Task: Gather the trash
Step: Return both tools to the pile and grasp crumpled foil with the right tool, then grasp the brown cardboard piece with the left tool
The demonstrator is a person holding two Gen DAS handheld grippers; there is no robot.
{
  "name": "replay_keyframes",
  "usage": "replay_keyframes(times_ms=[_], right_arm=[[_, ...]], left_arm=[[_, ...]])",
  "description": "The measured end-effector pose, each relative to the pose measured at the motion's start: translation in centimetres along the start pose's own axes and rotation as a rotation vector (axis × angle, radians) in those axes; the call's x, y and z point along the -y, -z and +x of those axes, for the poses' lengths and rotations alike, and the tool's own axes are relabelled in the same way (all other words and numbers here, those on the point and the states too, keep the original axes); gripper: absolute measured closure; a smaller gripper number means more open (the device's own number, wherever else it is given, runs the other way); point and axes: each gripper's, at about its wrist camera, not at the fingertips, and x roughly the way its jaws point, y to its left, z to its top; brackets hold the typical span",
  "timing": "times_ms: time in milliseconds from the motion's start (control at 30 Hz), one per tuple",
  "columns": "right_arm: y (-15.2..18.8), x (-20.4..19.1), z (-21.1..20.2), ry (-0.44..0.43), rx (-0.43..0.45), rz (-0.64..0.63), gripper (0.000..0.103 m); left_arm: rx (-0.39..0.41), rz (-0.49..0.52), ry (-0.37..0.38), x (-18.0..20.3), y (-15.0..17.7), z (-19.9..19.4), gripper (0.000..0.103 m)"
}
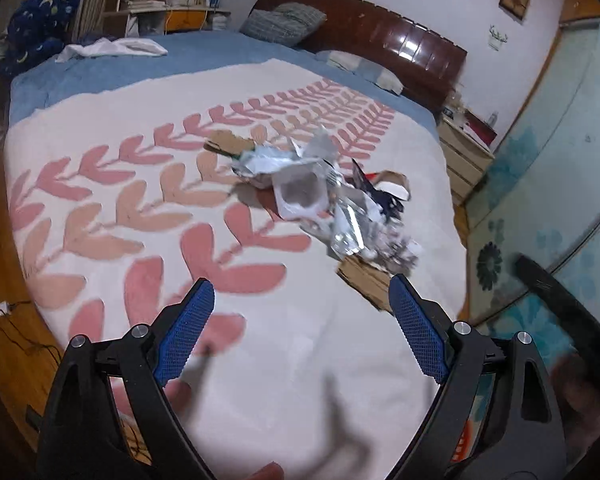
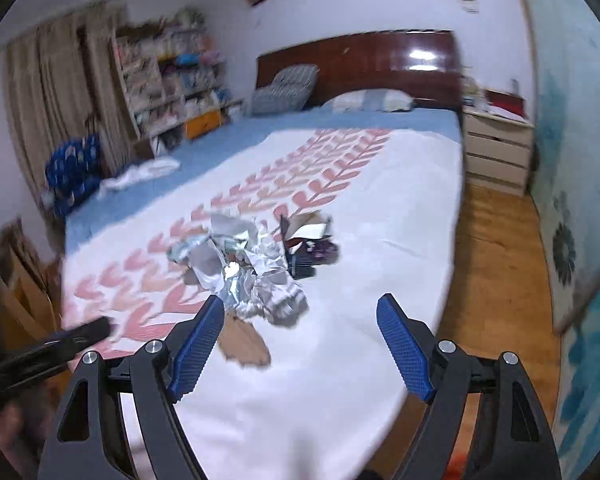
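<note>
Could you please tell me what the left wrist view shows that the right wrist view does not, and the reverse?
Only the left wrist view shows the white wire on the wooden floor left of the bed.

Only the right wrist view shows the beige curtains beside the bookshelf and the bare wooden floor between bed and nightstand.

Both show the trash pile of foil, paper and cardboard on the leaf-patterned blanket, the dark headboard, and an open, empty gripper: left gripper, right gripper.
</note>
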Motion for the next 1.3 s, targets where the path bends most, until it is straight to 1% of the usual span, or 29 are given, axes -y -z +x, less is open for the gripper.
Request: replay_keyframes(times_ms=[67,100,133,200,267,333,367,400,433,467,667,833,933,1000,1067,1100,1167,1200,1267,1300], right_arm=[[-0.5,-1.2,3.8,-0.009,-0.052,-0.013,0.033],[-0.4,-1.2,5.6,-0.014,-0.08,-0.006,0.034],[-0.4,-1.3,7.5,-0.018,-0.11,0.001,0.038],[-0.6,-1.2,10.6,-0.025,-0.159,0.015,0.04],[0.1,-0.8,12.5,-0.039,-0.172,0.031,0.04],[0.5,-0.6,14.6,-0.002,-0.221,0.049,0.042],[0.7,-0.5,15.6,-0.002,-0.248,0.064,0.044],[1.0,-0.2,16.2,-0.012,-0.274,0.087,0.054],[1.2,-0.1,16.6,-0.031,-0.289,0.111,0.061],[1.2,0.0,16.7,-0.038,-0.289,0.117,0.062],[1.1,0.8,14.5,-0.059,-0.244,0.137,0.065],[1.1,3.2,8.9,-0.091,-0.153,0.193,0.065],[2.1,4.8,4.9,-0.082,-0.104,0.228,0.065],[2.9,5.9,2.5,-0.07,-0.079,0.245,0.065],[3.6,6.8,0.7,-0.057,-0.06,0.254,0.065],[3.7,7.1,0.2,-0.054,-0.056,0.257,0.065],[4.4,7.7,-0.8,-0.058,-0.059,0.26,0.065],[4.6,7.9,-1.1,-0.056,-0.062,0.254,0.065],[5.0,8.0,-1.7,-0.046,-0.065,0.221,0.065],[5.0,8.0,-1.8,-0.044,-0.063,0.208,0.065]], left_arm=[[-0.001,0.017,-0.007,-0.4,0.0,0.2,0.015],[-0.001,0.025,-0.005,-0.7,0.1,0.2,0.015],[-0.003,0.033,0.0,-0.9,0.2,0.3,0.015],[-0.013,0.047,0.005,-0.8,0.1,0.7,0.015],[-0.022,0.065,0.011,-0.5,0.1,0.9,0.015],[-0.027,0.084,0.014,-0.2,0.2,0.8,0.015],[-0.029,0.092,0.016,0.0,0.3,0.9,0.015],[-0.031,0.097,0.017,0.1,0.3,0.9,0.015],[-0.034,0.102,0.018,0.3,0.4,1.0,0.015],[-0.038,0.104,0.019,0.5,0.4,1.1,0.015],[-0.056,0.105,0.027,1.3,0.7,1.7,0.015],[-0.083,0.098,0.048,2.4,1.0,2.4,0.015],[-0.126,0.102,0.063,3.9,1.2,3.9,0.015],[-0.153,0.115,0.086,5.6,1.2,5.1,0.015],[-0.167,0.125,0.092,6.9,1.3,6.1,0.012],[-0.169,0.142,0.081,7.8,1.3,6.7,0.011],[-0.161,0.184,-0.013,9.1,1.5,7.9,0.011],[-0.177,0.183,-0.068,9.3,1.6,8.9,0.011],[-0.23,0.135,-0.093,8.9,1.8,10.6,0.011],[-0.241,0.113,-0.105,8.6,2.0,11.3,0.011]])
